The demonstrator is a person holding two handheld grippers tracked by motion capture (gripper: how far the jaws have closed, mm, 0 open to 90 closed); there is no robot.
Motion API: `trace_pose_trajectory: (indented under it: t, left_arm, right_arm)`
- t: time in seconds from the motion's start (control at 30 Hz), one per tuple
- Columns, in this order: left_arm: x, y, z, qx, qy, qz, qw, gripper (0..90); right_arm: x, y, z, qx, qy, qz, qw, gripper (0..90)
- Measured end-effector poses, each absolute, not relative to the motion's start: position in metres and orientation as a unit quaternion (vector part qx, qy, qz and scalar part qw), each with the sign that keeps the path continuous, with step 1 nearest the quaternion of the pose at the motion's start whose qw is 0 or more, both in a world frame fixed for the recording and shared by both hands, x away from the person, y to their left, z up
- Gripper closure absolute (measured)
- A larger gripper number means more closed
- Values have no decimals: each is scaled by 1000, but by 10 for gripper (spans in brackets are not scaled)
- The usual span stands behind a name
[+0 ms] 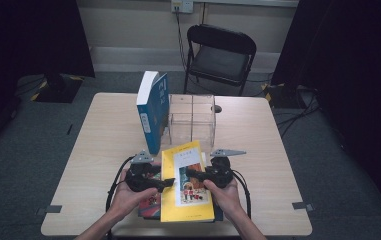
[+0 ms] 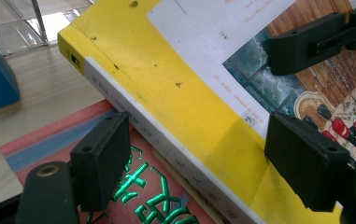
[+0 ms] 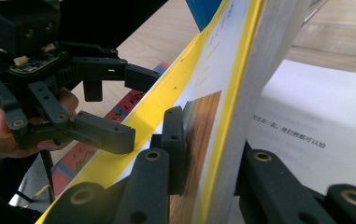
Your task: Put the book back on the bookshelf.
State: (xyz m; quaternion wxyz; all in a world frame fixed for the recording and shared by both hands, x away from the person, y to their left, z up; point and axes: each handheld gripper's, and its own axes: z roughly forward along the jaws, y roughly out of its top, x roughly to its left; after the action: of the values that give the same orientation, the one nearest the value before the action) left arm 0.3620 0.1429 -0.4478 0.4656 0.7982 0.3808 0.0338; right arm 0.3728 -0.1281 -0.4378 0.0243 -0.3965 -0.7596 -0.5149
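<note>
A yellow book (image 1: 188,200) lies on top of a red book (image 1: 150,202) near the table's front edge. My left gripper (image 1: 168,184) is at the yellow book's spine side. In the left gripper view its jaws stand open (image 2: 203,158) astride the spine of the yellow book (image 2: 189,93): one pad hangs over the red book (image 2: 133,186), the other over the cover, and neither presses. My right gripper (image 3: 213,149) is shut on the fore edge of the yellow book (image 3: 203,70), with the cover and a block of pages raised off a white printed page (image 3: 316,121).
A blue book (image 1: 153,110) stands upright beside a clear acrylic organizer (image 1: 193,120) at mid-table. A black folding chair (image 1: 220,50) stands behind the wooden table (image 1: 103,145). Cables trail from both grippers toward the front edge.
</note>
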Motion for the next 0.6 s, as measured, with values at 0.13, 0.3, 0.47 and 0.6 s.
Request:
trace_pose_trajectory:
  t: [0.13, 0.3, 0.47, 0.6]
  left_arm:
    - [363, 142, -448, 796, 380, 26, 470, 181]
    - [363, 140, -446, 804, 367, 23, 466, 180]
    - [362, 138, -447, 800, 362, 7, 478, 178]
    - [363, 138, -447, 798, 355, -13, 488, 165]
  right_arm:
    - [369, -129, -435, -386, -760, -523, 16, 781]
    - [365, -130, -433, -378, -761, -527, 7, 782]
    - [360, -132, -430, -374, -761, -530, 6, 790]
    - [356, -131, -425, -362, -761, -538, 3, 802]
